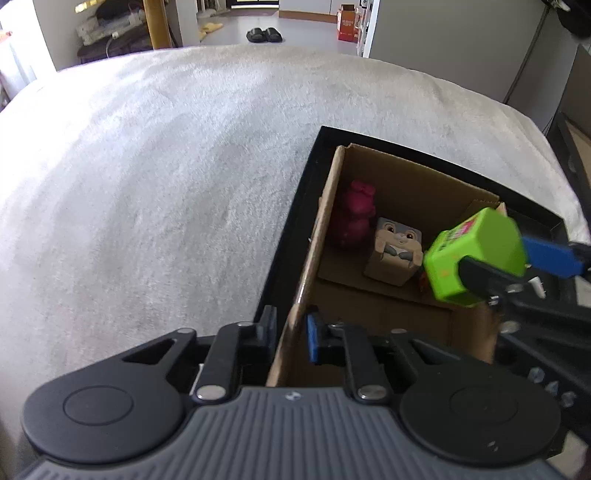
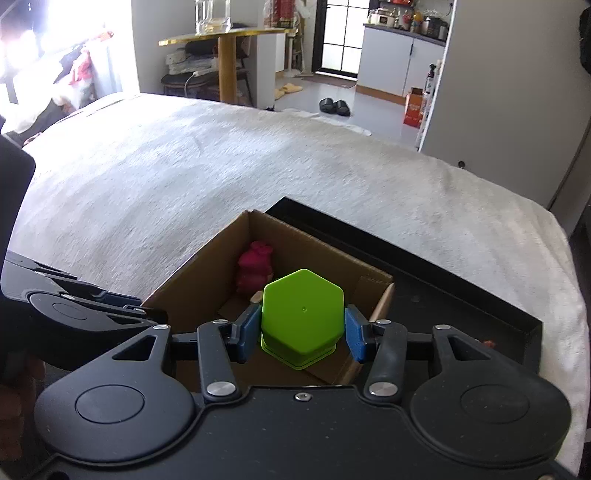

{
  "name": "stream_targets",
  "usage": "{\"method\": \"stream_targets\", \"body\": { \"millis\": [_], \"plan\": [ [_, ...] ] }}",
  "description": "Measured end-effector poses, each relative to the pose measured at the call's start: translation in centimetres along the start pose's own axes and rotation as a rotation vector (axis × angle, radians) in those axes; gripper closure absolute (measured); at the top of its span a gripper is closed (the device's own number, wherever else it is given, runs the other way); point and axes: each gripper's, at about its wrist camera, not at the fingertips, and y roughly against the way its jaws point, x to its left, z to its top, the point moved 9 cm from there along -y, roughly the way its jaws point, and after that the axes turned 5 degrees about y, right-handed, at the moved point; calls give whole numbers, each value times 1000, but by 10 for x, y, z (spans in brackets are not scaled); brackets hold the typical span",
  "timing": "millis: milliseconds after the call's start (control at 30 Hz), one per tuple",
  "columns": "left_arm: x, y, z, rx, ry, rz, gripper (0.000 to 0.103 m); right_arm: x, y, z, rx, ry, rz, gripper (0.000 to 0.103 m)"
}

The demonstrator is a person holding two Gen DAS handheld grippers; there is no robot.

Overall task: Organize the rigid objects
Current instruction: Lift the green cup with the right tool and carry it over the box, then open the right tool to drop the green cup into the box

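My right gripper (image 2: 302, 328) is shut on a green hexagonal box (image 2: 302, 314) and holds it over the open cardboard box (image 2: 207, 273). The green box also shows in the left wrist view (image 1: 476, 258), above the box's right side. Inside the cardboard box stand a dark pink figurine (image 1: 356, 214) and a grey-and-tan block-shaped toy (image 1: 395, 251). My left gripper (image 1: 291, 332) is shut on the near left wall of the cardboard box (image 1: 310, 266), one finger on each side. The cardboard box sits in a black tray (image 1: 291, 229).
The tray rests on a white fleece blanket (image 1: 166, 166) over a bed. Beyond the bed's far edge are black slippers (image 1: 264, 35), an orange carton (image 1: 347, 24) and a gold-topped table (image 2: 225, 40). A small red thing (image 2: 489, 343) lies in the tray.
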Motion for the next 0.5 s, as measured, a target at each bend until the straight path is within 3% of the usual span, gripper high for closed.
{"method": "stream_targets", "body": {
  "millis": [500],
  "plan": [
    [6,-4,0,26,40,-47,91,13,-33,2,54,-8,120,56]
  ]
}}
